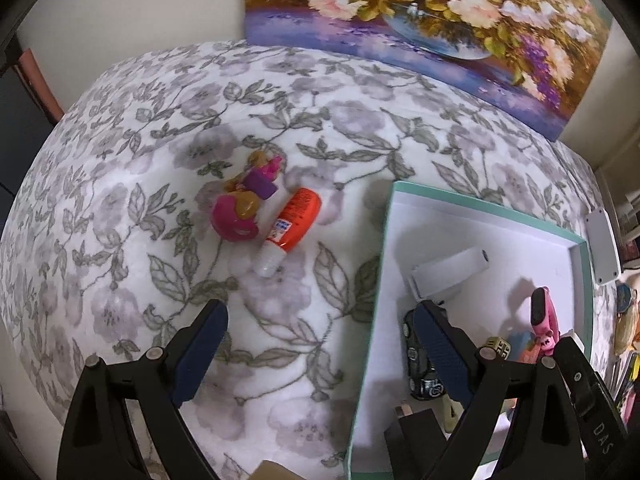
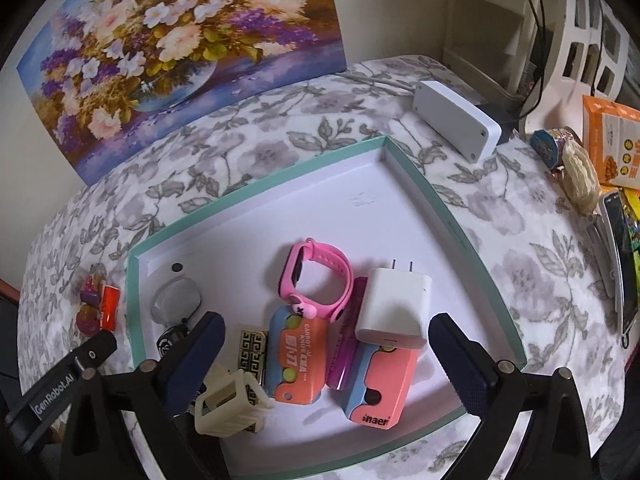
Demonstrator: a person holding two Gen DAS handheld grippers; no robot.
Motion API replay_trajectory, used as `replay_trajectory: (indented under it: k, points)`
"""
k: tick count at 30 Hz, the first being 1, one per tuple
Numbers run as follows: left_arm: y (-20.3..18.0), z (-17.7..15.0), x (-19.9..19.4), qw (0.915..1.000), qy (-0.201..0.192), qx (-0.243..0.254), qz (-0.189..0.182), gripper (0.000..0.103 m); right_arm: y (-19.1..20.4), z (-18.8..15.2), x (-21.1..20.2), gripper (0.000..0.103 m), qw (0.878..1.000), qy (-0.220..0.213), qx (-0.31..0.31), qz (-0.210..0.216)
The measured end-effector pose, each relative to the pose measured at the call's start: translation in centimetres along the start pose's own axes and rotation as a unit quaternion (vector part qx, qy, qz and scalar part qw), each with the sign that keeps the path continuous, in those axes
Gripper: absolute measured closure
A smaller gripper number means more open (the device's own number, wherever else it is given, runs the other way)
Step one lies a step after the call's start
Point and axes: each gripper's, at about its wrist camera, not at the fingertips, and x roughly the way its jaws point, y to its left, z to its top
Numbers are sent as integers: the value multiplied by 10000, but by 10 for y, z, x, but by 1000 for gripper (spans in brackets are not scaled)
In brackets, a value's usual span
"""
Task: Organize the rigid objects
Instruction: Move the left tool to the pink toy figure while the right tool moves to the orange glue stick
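Note:
A shallow white tray with a teal rim [image 2: 452, 220] lies on the floral cloth [image 1: 200, 120]. In it are a pink watch [image 2: 320, 276], a white charger [image 2: 394, 306], two salmon boxes [image 2: 294, 354], a white roller [image 1: 448, 270] and a cream cage-like piece [image 2: 228, 404]. Outside the tray lie an orange tube [image 1: 290, 224] and a pink and purple toy [image 1: 244, 200]. My left gripper [image 1: 320, 336] is open and empty, straddling the tray's left rim [image 1: 380, 280]. My right gripper [image 2: 326, 344] is open and empty above the tray's contents.
A flower painting [image 1: 420, 20] leans on the wall behind. A white box [image 2: 456, 124] sits at the cloth's far right edge. Snack packs and an orange carton [image 2: 612, 144] crowd the right side. The left gripper's body [image 2: 60, 384] shows at the right view's lower left.

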Motion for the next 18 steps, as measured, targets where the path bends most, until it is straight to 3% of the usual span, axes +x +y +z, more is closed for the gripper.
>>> replay_trajectory:
  k: [6, 15, 18]
  points:
    - [18, 8, -1, 9998, -53, -166, 136, 9, 9, -1, -4, 0, 9999, -72, -120, 54]
    - [71, 26, -7, 9970, -278, -610, 398, 9, 50, -8, -14, 0, 9969, -220, -456, 600]
    - [92, 31, -3, 9959, -232, -824, 307, 9, 72, -10, -16, 0, 9941, -257, -653, 825]
